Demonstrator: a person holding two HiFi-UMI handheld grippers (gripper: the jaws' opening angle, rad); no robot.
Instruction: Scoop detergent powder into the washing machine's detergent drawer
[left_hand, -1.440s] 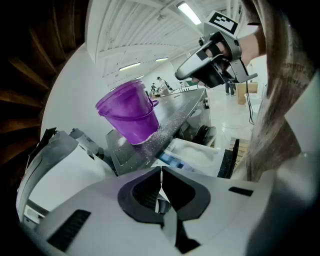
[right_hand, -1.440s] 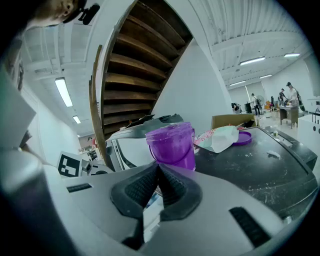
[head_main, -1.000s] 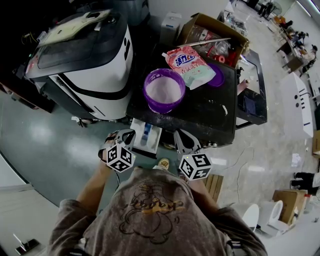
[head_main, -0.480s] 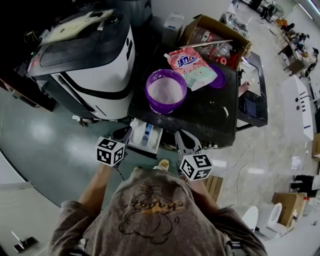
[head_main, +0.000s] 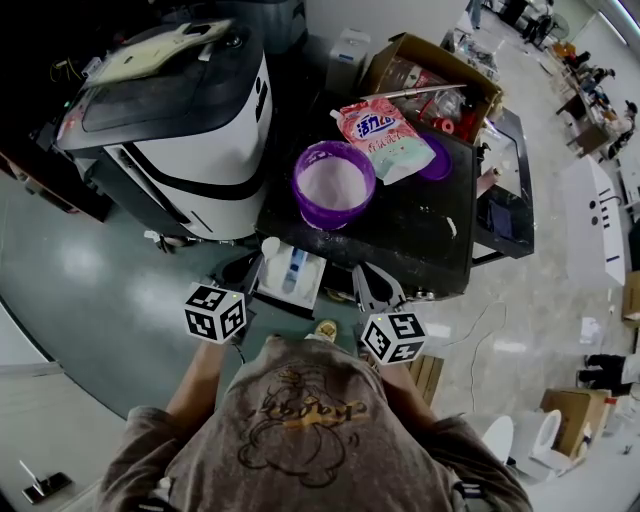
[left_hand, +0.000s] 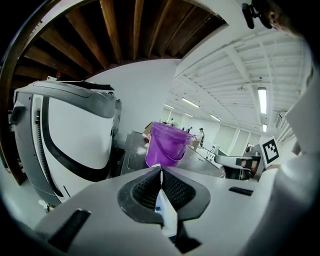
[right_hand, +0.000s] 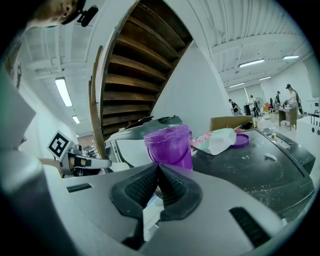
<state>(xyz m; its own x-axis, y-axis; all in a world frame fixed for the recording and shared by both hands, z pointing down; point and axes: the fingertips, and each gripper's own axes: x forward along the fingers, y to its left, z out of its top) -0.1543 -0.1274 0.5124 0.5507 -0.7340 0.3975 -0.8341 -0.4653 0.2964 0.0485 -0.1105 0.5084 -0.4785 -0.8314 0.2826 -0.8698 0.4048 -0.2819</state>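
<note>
A purple bucket (head_main: 334, 184) of white powder stands on the black top of the washing machine (head_main: 410, 235). Below its front edge the white detergent drawer (head_main: 292, 272) is pulled out, with a blue insert and a small white round object (head_main: 270, 245) at its left corner. My left gripper (head_main: 248, 270) hangs just left of the drawer, shut and empty (left_hand: 160, 172). Just right of the drawer is my right gripper (head_main: 368, 287), likewise shut with nothing in it (right_hand: 158, 172). Both gripper views look past the jaws at the bucket (left_hand: 167, 145) (right_hand: 170, 146).
A pink and white detergent bag (head_main: 385, 132) and a purple lid (head_main: 437, 155) lie behind the bucket. A cardboard box (head_main: 430, 65) stands at the back. A large white and black machine (head_main: 170, 110) stands close on the left. People are working far off at the right.
My left gripper has drawn back to the left, away from the drawer, uncovering its left corner. The right gripper has stayed nearly still.
</note>
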